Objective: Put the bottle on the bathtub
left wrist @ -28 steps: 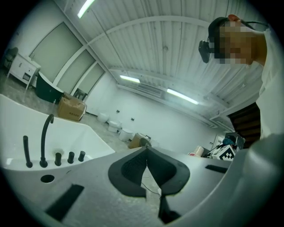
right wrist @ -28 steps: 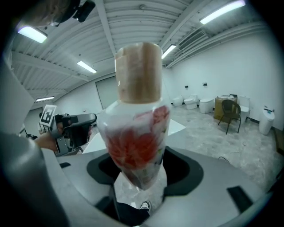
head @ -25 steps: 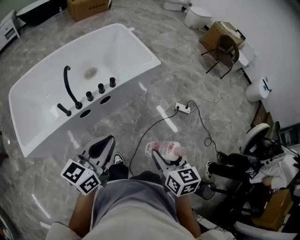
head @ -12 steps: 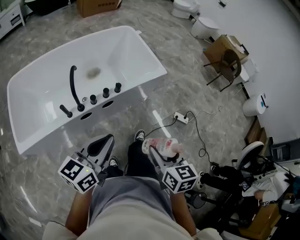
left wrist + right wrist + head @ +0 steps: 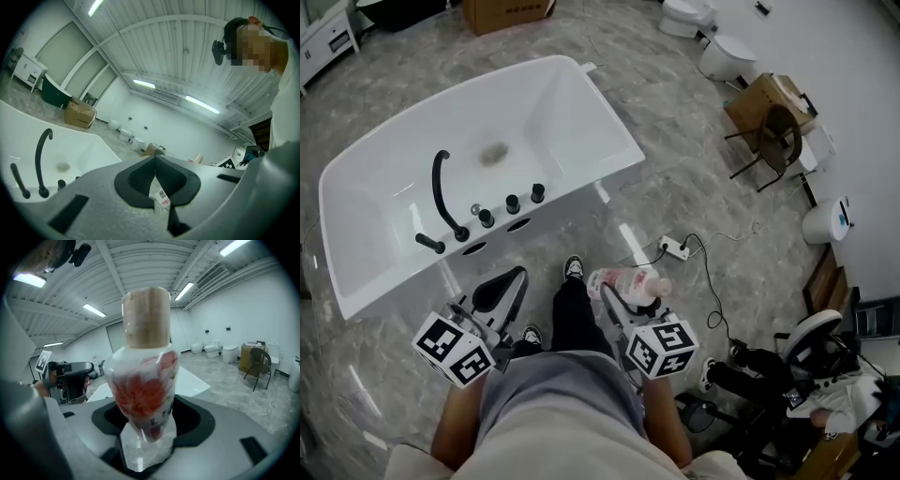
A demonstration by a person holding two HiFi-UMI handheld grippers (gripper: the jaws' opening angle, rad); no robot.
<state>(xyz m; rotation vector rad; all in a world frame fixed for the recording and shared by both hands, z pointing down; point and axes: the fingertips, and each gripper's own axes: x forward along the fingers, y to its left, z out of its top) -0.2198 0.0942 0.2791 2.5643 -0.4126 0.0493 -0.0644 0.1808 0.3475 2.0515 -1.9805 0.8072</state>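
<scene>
A white bathtub (image 5: 581, 173) with a black faucet (image 5: 441, 187) and knobs on its near rim stands on the marble floor ahead of me. My right gripper (image 5: 628, 298) is shut on the bottle (image 5: 628, 281), a clear one with a red flowered label and a tan cap (image 5: 146, 315), held at waist height short of the tub. In the right gripper view the bottle (image 5: 145, 380) stands upright between the pads. My left gripper (image 5: 502, 291) is shut and holds nothing. The left gripper view shows the bathtub (image 5: 89, 150) and faucet (image 5: 40, 159) beyond the left gripper (image 5: 153, 183).
A power strip (image 5: 675, 248) with its cord lies on the floor right of my feet. My shoe (image 5: 573, 269) is near the tub's wall. A chair (image 5: 773, 136), toilets (image 5: 727, 52), a cardboard box (image 5: 506, 11) and black equipment (image 5: 806, 356) line the room's edges.
I have stepped toward the tub with one foot forward, and the tub now sits closer and more central. Both grippers keep their pose, and the bottle stays in the right one.
</scene>
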